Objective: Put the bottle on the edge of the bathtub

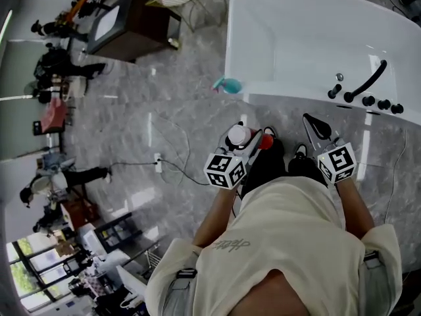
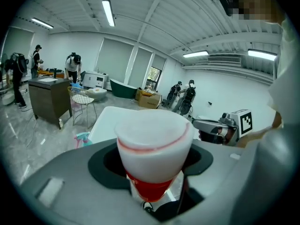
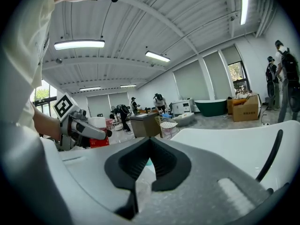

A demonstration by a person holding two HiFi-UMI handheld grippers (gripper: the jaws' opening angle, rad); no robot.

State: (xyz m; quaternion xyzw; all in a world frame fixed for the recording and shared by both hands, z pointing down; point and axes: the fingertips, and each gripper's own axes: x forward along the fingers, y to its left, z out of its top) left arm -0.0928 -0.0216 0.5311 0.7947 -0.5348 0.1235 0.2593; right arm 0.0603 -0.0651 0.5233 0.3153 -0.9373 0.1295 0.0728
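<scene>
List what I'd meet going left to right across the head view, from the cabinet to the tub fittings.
Cabinet → bottle → right claw → black handle

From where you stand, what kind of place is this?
Probably a big workshop or test hall, not a home: a bathtub on open marble-look floor, ceiling strip lights, people working around desks.

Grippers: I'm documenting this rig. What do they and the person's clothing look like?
The left gripper and right gripper are grey-bodied with black-padded claws; each carries a white cube printed with black square markers. The person wears a cream short-sleeved shirt.
</scene>
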